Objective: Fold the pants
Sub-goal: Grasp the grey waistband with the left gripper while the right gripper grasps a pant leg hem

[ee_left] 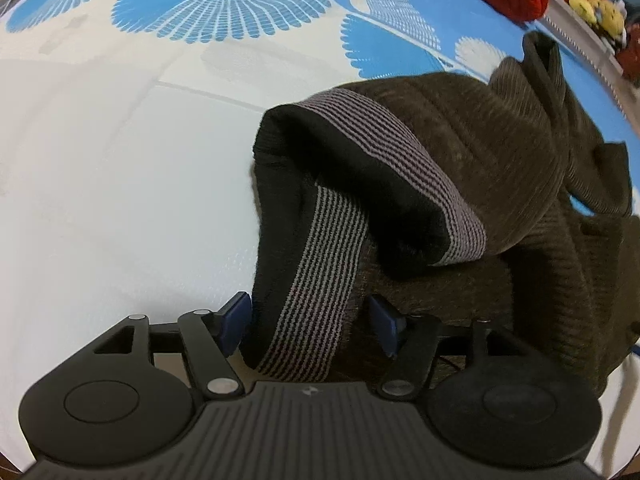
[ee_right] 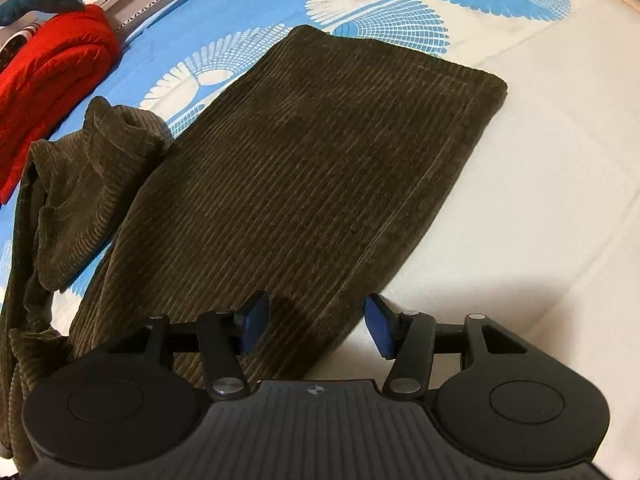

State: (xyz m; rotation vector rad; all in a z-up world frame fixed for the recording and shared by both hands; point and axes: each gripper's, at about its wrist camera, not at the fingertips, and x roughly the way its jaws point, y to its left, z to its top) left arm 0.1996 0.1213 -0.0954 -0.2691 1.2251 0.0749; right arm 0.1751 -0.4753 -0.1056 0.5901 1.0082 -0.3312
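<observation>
Left gripper (ee_left: 310,326): jaws apart astride the striped waistband (ee_left: 312,280), lower centre. Right gripper (ee_right: 316,328): jaws apart over the pants (ee_right: 304,168) leg edge, centre frame, on the bedsheet (ee_right: 540,160). Risk: pinching one layer only, leaving the fold skewed.

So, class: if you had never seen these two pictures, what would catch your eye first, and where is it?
Dark brown corduroy pants sprawl across a blue-and-white patterned bedspread. Their striped elastic waistband runs between the open left gripper's blue fingers. A folded red garment glows at the far left of the right view.
</observation>
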